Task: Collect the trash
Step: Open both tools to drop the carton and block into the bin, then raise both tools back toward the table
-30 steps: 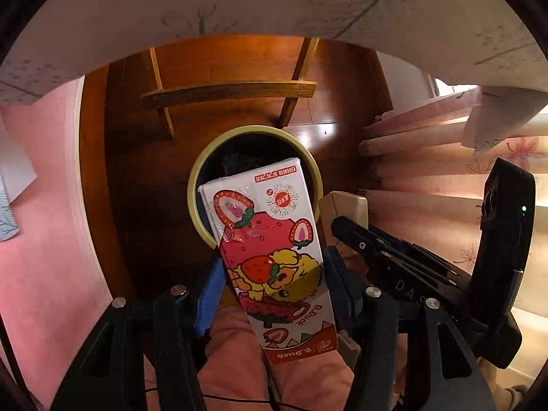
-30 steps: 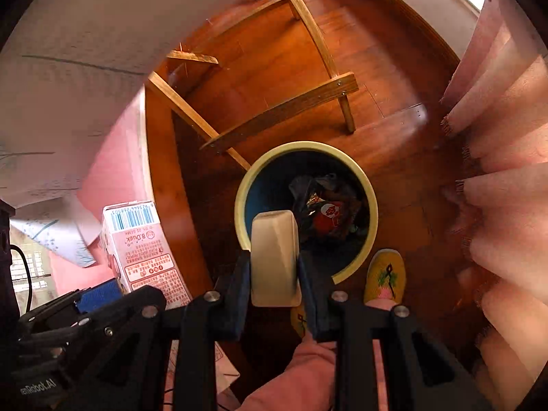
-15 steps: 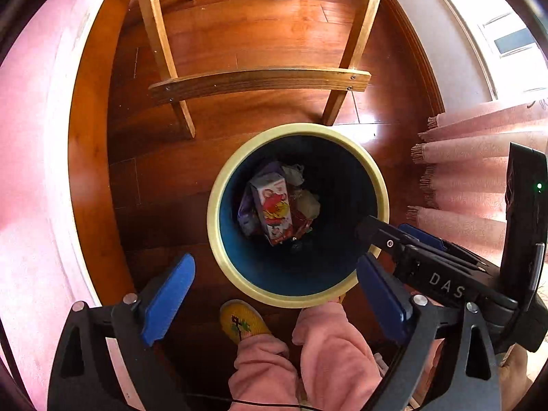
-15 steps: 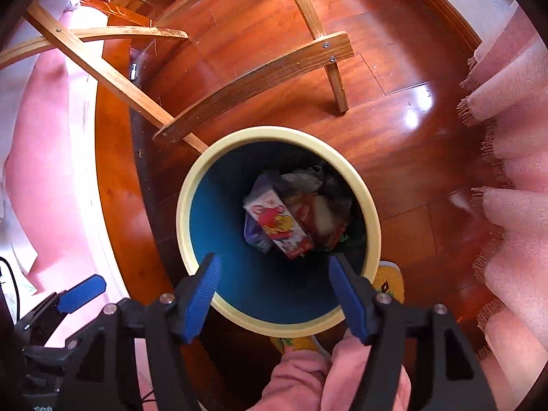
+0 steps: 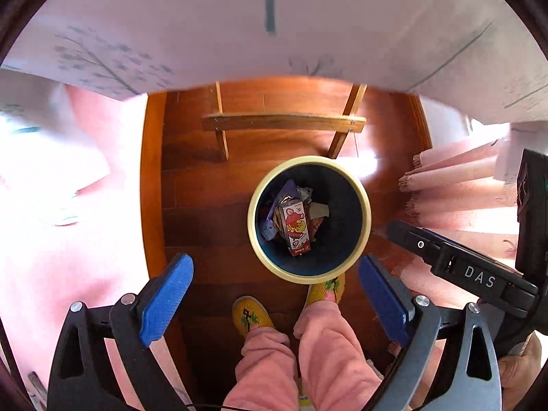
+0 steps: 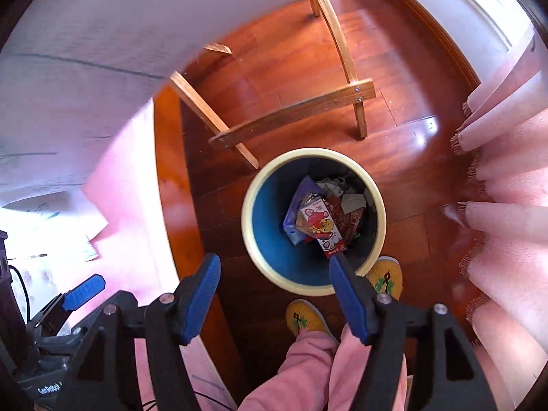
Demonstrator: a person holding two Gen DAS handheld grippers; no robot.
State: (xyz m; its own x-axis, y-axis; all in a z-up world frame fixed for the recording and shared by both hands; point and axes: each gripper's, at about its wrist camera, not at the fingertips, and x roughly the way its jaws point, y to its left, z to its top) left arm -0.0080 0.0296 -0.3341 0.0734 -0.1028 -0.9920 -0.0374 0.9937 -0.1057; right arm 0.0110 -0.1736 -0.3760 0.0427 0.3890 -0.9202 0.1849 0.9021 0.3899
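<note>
A round bin with a cream rim point(image 5: 366, 212) and dark blue inside stands on the wooden floor; it also shows in the right wrist view point(image 6: 247, 236). The strawberry drink carton point(image 5: 295, 227) lies inside it on other trash, and shows in the right wrist view point(image 6: 322, 227) too. My left gripper point(image 5: 275, 294) is open and empty, high above the bin's near edge. My right gripper point(image 6: 275, 293) is open and empty, above the bin's near left edge.
A pink-covered table edge point(image 5: 102, 226) with papers is on the left. Wooden chair legs point(image 5: 284, 123) stand beyond the bin. Pink fringed curtains point(image 6: 507, 205) hang on the right. The person's yellow slippers point(image 5: 251, 315) and pink trousers are below.
Both grippers opened a second ago and dropped the carton and a beige object into the bin. Since then both have risen away, so the bin looks smaller.
</note>
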